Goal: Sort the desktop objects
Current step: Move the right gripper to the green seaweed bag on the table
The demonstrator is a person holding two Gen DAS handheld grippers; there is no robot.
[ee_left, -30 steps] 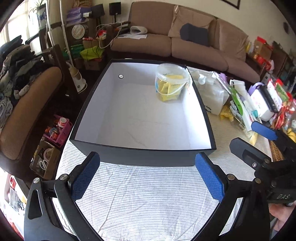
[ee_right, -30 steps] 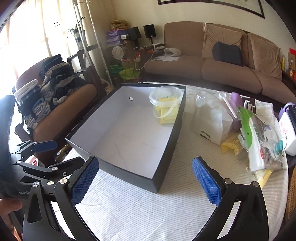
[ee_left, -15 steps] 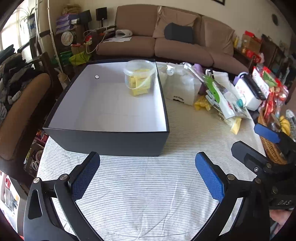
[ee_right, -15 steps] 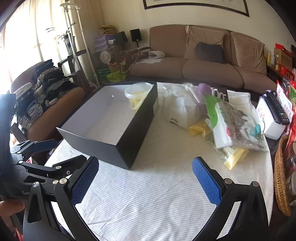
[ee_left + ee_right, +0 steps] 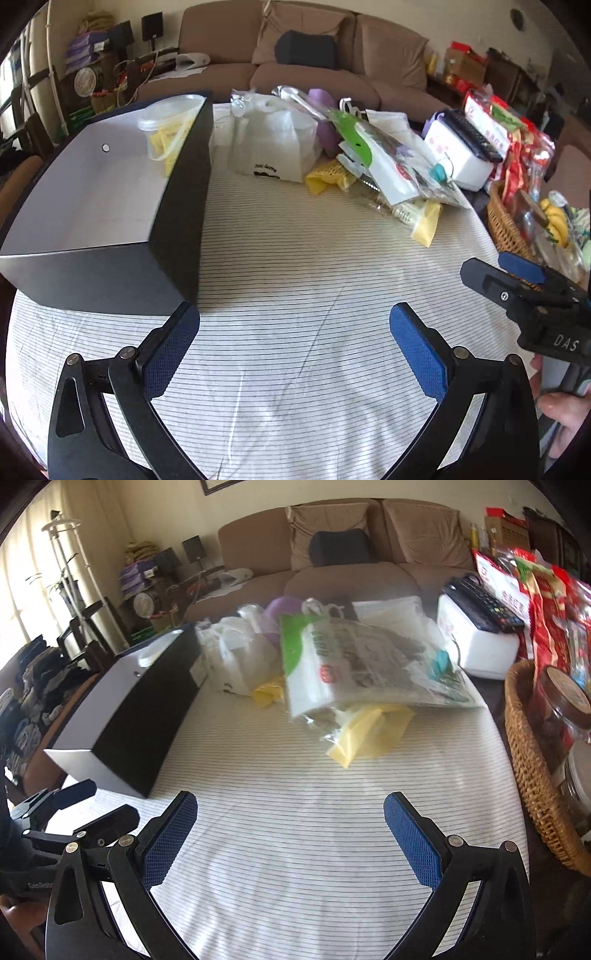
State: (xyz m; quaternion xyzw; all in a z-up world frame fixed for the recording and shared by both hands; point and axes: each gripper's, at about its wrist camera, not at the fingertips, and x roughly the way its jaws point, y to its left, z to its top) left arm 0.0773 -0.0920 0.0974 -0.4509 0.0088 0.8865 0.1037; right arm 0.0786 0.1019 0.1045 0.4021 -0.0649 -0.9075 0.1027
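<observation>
Table (image 5: 295,280) with striped cloth. Black box (image 5: 110,206) at its left side, only a plastic tub (image 5: 170,125) inside. Heap of bags (image 5: 354,664) lies right of box, unsorted. Left gripper (image 5: 293,343) and right gripper (image 5: 290,827) both spread wide, empty, above bare cloth.

Best approach, I judge: take the nearest yellow packet (image 5: 365,731) first, pinching one loose edge, not the whole slippery heap.

Since a second ago both views swung rightward, off the box toward the heap.

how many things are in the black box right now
1. A clear tub with yellow contents sits in the far corner of the box, against its right wall. The rest of the white floor that shows is bare; the near wall hides a strip of it.
</observation>
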